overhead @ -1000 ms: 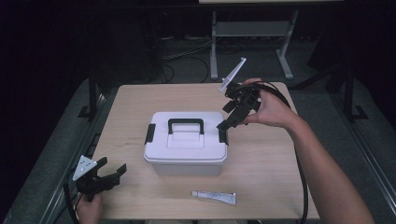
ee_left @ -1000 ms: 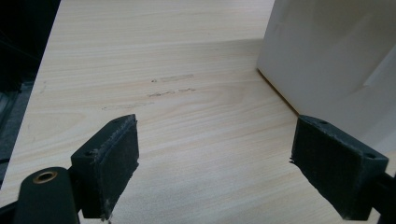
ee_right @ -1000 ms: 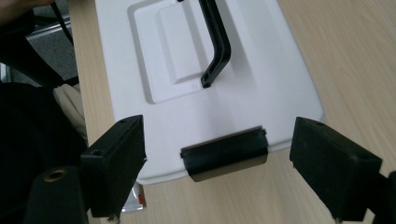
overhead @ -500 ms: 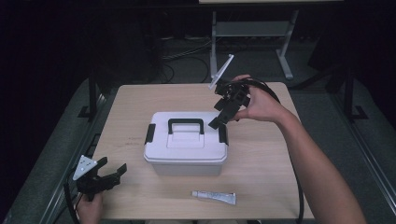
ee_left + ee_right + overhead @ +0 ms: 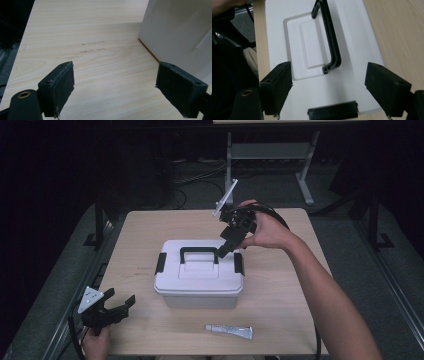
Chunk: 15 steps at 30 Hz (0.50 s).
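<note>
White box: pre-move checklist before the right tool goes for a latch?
1. Right tool open: ok, jaws stand wide apart in the right gripper view.
2. Right tool over the white box, right-end latch below and between the jaws: ok.
3. Both latches closed on the lid, left-end latch included: cannot tell.
4. Handle lying flat, out of the way: ok.
5. Left tool open and apart from the box, at the table's near left corner: ok.
6. Tube in front of the box, apart from it: ok.
</note>
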Available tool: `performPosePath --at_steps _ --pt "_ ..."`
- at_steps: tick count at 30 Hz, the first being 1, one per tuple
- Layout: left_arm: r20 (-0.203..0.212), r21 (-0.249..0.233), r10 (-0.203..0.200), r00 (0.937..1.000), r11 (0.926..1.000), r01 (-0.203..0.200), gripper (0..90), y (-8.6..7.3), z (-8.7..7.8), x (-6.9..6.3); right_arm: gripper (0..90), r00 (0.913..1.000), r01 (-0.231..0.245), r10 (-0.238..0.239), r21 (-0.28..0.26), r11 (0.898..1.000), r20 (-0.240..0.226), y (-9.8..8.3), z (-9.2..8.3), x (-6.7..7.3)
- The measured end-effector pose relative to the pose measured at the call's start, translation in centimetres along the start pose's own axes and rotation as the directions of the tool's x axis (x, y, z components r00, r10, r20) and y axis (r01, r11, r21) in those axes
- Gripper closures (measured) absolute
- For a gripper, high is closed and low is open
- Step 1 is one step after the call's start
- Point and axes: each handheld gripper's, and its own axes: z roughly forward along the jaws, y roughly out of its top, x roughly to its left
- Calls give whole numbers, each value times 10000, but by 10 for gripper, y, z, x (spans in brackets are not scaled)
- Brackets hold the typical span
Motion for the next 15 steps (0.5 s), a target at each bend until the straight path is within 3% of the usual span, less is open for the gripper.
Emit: performPosePath --at_steps 7,15 --pt "13 -75 -27 10000 10000 27 140 0 -2 0 260 9993 378 -380 252 9990 58 13 10 1" --pt "4 -90 -54 10000 9999 54 140 0 -2 1 301 9991 383 -376 374 9986 -206 21 20 -2"
